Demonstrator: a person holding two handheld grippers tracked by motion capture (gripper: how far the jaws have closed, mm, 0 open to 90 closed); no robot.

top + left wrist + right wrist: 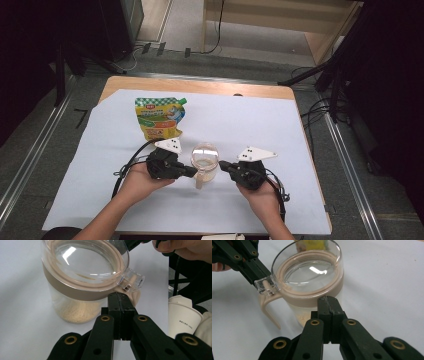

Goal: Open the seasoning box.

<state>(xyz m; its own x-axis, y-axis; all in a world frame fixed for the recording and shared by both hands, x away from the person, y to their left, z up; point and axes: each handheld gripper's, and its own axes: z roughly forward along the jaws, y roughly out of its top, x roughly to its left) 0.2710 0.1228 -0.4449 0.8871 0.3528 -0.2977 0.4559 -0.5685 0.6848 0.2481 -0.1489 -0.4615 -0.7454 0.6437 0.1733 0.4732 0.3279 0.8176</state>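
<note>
I am counting one pouch, one jar, two grippers and one paper cup. In the high view, going left to right: the yellow and green spouted pouch (pixel 159 117) is lying left of centre, above my left gripper (pixel 192 171). That gripper is sitting with its jaws pressed together, gripping nothing, its tip resting against the jar just under the clear lid tab. The clear lidded jar (pixel 205 162) is standing upright at the frame's centre, between the two tools, with a tan band, a tan handle and a little pale grainy stuff at the bottom. My right gripper (pixel 223 165) is mirroring the other from the right, jaws likewise fully together and empty, tip against the tan band. In the left gripper view a white paper cup (pixel 182 316) is showing at the lower right edge.

Everything is resting on a white sheet (pixel 260 125) covering a wooden table (pixel 200 85). Beyond it I am seeing grey floor (pixel 30 145), cables and pale wooden furniture at the top.
</note>
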